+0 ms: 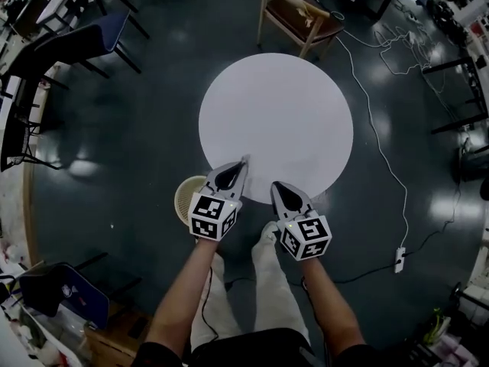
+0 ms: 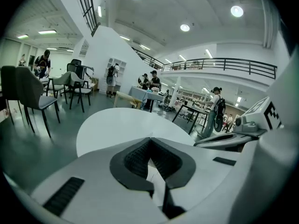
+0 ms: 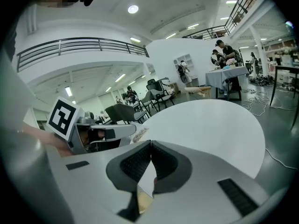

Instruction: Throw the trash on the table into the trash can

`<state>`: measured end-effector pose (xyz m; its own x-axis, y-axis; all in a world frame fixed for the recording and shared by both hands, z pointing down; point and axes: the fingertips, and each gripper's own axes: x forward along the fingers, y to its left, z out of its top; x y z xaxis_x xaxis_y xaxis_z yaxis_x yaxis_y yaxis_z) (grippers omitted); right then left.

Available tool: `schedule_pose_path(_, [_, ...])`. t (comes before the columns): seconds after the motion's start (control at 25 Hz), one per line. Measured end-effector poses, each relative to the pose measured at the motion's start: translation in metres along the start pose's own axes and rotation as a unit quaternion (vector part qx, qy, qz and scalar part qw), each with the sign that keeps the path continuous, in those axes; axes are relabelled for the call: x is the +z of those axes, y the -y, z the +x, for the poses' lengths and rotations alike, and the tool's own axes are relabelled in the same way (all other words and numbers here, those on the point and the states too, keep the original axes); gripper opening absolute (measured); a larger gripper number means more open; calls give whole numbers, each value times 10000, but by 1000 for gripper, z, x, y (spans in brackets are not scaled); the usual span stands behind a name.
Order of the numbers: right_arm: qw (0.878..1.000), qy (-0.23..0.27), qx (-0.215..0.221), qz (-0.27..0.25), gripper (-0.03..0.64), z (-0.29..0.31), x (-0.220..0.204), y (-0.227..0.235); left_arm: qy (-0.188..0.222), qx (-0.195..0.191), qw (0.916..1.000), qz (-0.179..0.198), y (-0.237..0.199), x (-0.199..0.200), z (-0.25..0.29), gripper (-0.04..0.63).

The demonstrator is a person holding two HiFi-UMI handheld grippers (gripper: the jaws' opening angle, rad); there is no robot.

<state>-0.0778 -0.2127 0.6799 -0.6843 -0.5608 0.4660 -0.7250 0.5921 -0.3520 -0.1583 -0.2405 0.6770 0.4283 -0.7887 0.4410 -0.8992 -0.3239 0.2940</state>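
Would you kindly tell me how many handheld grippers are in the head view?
2. The left gripper is at the round table's near edge, by the trash can; the right gripper is just right of it. Both are shut. None seems hidden.

One round white tabletop [image 1: 275, 121] stands on the dark floor. Two white hand-held tongs are at its near edge, the left tongs [image 1: 245, 160] and the right tongs [image 1: 274, 185]. Each carries one black-and-white marker cube, two cubes in all. One pale woven round trash can [image 1: 183, 197] sits just beside the tabletop's near left edge. One wooden chair [image 1: 302, 17] stands beyond the tabletop. One white power strip [image 1: 399, 259] lies to the tabletop's right. Two blue chairs stand to its left, one far [image 1: 99, 33] and one near [image 1: 72, 297].
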Motion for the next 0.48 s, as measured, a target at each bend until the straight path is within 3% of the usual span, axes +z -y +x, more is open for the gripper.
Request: schedule_pose_path(0.48, [9982, -364, 438, -176, 18, 63, -39, -88, 91, 521, 9978, -389, -90, -39, -71, 15])
